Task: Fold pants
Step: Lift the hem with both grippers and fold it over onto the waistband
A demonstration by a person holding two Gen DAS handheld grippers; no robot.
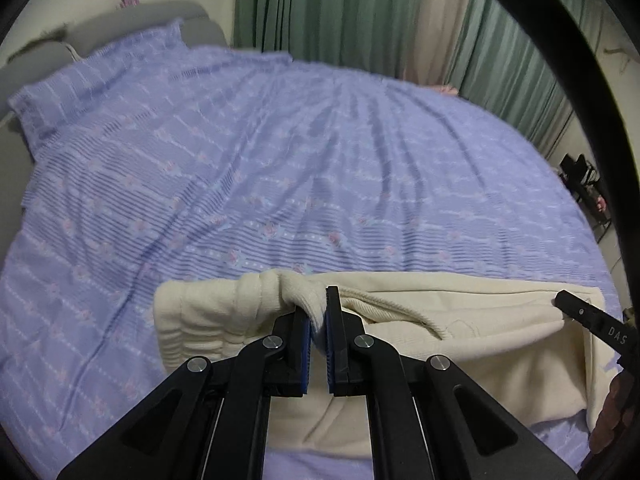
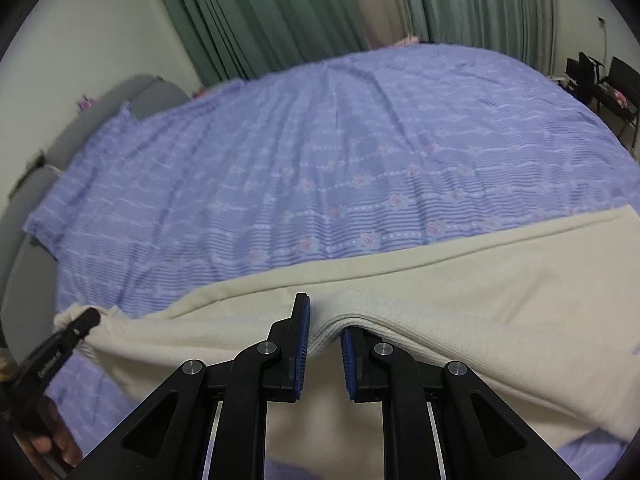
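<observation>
**Cream pants lifted by both tongs over the bed**

The pants point(image 1: 460, 340) are cream, thick and ribbed at one end, and they hang across the near edge of the bed point(image 1: 280, 160), partly raised off the sheet. The cloth looks soft and fairly heavy for a garment: it sags between the two holds and bunches into rolls where it is gathered. It should not slip, since the knit is coarse, but it will drape and fold on itself wherever it is not held taut. The best holds look to be the ribbed band and the opposite edge, at the corners, so that the fabric hangs flat between them.

The left gripper point(image 1: 319, 322) is pressed together on a gathered knot of the ribbed end, the cloth squeezed between its blue pads. The right gripper point(image 2: 325, 334) pinches a stacked fold of several layers at the cloth's edge. Each tong shows at the side of the other's view, so the pants span the gap between them.

Around this lie the lilac flowered sheet, a pillow point(image 1: 100, 76), green curtains point(image 1: 340, 12) and a dark chair point(image 2: 608, 80) at the far wall.
</observation>
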